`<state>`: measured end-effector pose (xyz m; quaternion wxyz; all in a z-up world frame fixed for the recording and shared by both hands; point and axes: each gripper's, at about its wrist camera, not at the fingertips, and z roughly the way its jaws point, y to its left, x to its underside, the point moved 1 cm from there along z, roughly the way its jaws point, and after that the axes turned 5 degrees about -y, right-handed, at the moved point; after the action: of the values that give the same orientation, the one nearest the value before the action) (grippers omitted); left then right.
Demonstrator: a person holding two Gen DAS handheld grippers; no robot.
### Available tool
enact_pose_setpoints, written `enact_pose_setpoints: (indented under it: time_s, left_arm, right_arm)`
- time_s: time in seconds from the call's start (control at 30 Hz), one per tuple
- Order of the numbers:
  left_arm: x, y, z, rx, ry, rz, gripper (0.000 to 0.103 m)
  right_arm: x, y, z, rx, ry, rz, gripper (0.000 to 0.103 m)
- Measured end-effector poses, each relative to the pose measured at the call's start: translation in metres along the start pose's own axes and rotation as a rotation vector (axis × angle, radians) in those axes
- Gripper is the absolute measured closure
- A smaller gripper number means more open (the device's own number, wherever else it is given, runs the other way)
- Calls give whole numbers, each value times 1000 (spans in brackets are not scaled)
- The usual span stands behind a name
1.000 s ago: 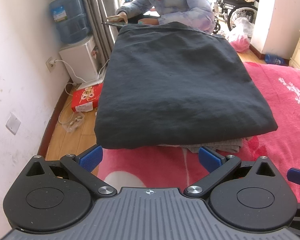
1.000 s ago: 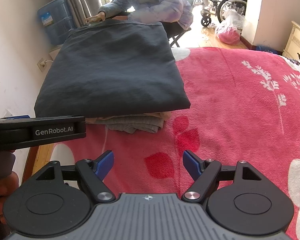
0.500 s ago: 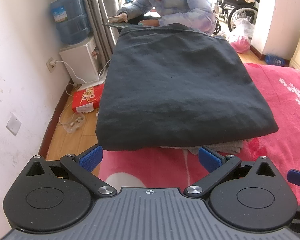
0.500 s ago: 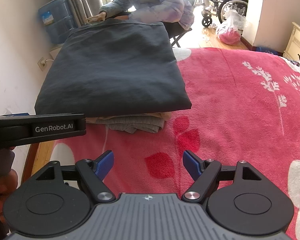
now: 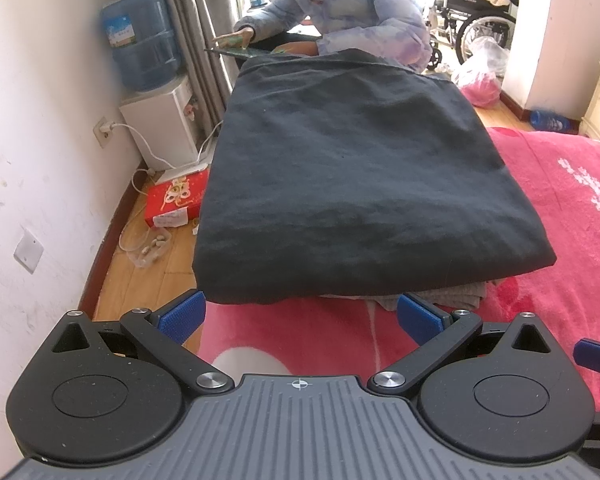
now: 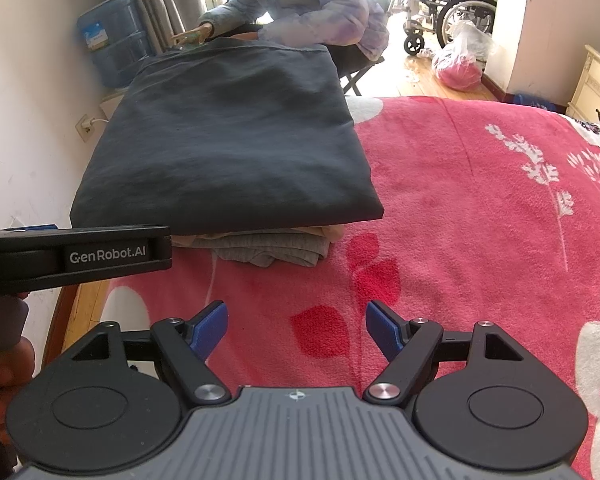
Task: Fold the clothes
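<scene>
Tools: left tool and right tool both gape empty, unmoved; your dark garment lies folded; stack seems finished.

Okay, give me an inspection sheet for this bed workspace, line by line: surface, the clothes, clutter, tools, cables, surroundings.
Surface: red floral blanket covers the bed.
Job's things: folded dark garment lies on top of folded grey clothes, near the bed's wall-side edge.
Clutter: red box and plastic bag on the floor.
Tools: left tool and right tool open, both empty, short of the stack.
Cables: white cord runs from the wall socket towards the water dispenser.
Surroundings: seated person, wheelchair, pink bag.
</scene>
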<state>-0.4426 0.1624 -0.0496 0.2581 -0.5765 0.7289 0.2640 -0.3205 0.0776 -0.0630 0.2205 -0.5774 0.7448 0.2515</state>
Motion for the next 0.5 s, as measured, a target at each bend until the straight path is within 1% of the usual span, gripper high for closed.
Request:
enact_pose_setpoints:
  time_s: [0.5]
  left_arm:
    - [-1,0,0,-4,4,-2,0]
  right_arm:
    - [-1,1,1,-3,5,2,24]
